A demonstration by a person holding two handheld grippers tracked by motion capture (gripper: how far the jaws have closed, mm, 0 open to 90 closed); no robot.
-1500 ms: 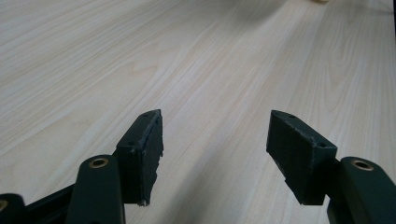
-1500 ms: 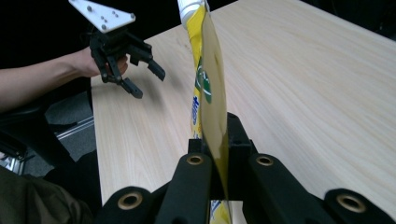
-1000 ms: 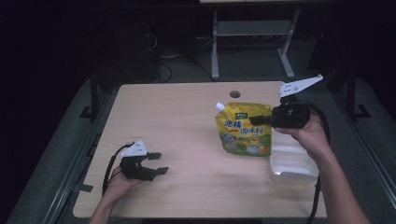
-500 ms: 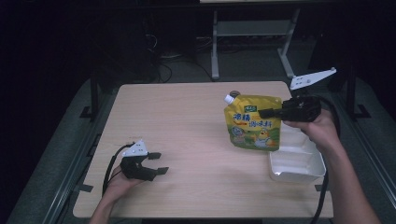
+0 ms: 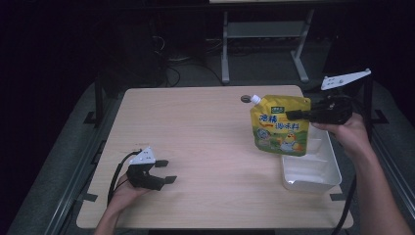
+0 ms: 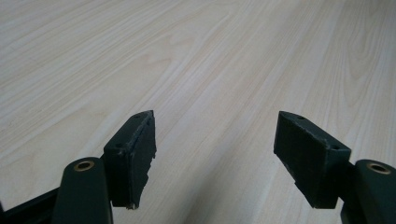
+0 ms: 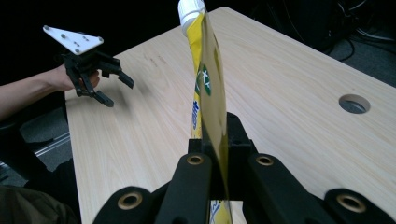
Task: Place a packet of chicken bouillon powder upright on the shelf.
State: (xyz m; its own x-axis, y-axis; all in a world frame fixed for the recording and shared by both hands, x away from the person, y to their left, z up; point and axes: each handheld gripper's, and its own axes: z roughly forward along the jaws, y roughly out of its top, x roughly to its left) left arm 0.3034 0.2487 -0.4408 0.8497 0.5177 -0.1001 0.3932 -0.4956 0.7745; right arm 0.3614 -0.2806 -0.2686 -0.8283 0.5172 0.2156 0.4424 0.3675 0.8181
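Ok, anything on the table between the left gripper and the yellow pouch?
No. In the high view, only bare wooden table lies between the left gripper and the yellow spouted pouch clamped in the right gripper.

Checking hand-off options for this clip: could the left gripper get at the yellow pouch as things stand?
Probably yes. The left gripper has open, empty jaws, and bare table lies between it and the yellow pouch. But the pouch hangs well across the table, clamped in the right gripper above the white tray.

Yellow pouch (image 5: pixel 279 125) with green print, white cap; white tray (image 5: pixel 313 174); pale wood table (image 5: pixel 195 127)
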